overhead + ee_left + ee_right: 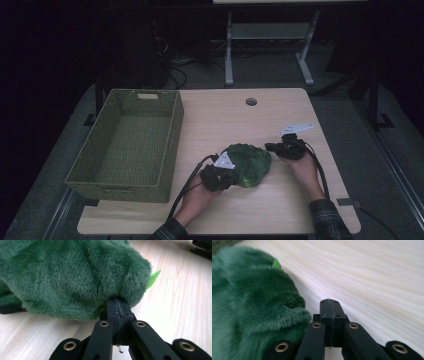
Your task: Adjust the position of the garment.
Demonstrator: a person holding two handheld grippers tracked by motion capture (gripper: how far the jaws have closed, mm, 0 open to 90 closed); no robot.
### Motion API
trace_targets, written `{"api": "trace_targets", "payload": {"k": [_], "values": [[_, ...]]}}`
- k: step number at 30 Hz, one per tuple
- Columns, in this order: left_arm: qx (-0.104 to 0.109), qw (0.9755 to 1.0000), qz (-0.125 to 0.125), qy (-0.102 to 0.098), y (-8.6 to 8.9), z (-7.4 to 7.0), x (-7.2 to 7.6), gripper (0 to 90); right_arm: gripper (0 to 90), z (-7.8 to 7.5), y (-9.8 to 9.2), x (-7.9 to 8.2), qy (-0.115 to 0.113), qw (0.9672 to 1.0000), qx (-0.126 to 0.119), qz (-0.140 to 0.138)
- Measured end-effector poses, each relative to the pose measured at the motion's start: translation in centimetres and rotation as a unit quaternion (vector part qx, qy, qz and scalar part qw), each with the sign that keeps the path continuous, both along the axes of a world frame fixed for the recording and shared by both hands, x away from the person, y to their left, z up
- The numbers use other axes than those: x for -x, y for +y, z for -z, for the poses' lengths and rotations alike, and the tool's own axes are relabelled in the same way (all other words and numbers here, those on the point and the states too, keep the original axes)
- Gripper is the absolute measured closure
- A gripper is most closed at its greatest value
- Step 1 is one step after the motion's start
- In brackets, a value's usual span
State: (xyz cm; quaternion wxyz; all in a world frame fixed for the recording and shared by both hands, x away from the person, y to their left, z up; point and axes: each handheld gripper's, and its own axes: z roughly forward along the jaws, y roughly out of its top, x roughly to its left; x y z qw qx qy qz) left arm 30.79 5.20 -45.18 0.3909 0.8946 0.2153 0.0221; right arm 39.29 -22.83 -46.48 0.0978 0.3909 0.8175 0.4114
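Item: green plush toy (248, 164), on the counter (280, 210) between my tongs. My left tongs (117, 305), closed flat and empty, touched its near edge. My right tongs (329, 305), also closed, sat just beside its other side. Left hand nearer.

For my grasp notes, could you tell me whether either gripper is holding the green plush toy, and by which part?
Nothing is held: the left gripper and right gripper are shut with nothing between them, beside the green plush toy.

I have both forearms low and reaching forward, left gripper (226, 172) and right gripper (272, 147) angled toward each other, fingers (117, 311) pressed together on both
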Motion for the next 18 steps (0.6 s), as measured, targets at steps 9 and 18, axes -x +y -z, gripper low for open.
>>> {"api": "trace_targets", "payload": {"k": [9, 18], "values": [[-0.016, 0.9999, -0.004, 0.0, -0.4, 0.8, -1.0, 89.9, 90.0, 0.8, 1.4, 0.6, 0.028, 0.9988, 0.01, -0.039], [-0.028, 0.9996, 0.001, -0.003, 1.1, 0.6, -2.3, 89.9, 90.0, 0.5, 1.5, 3.1, 0.035, 0.9966, 0.018, -0.072]]}}
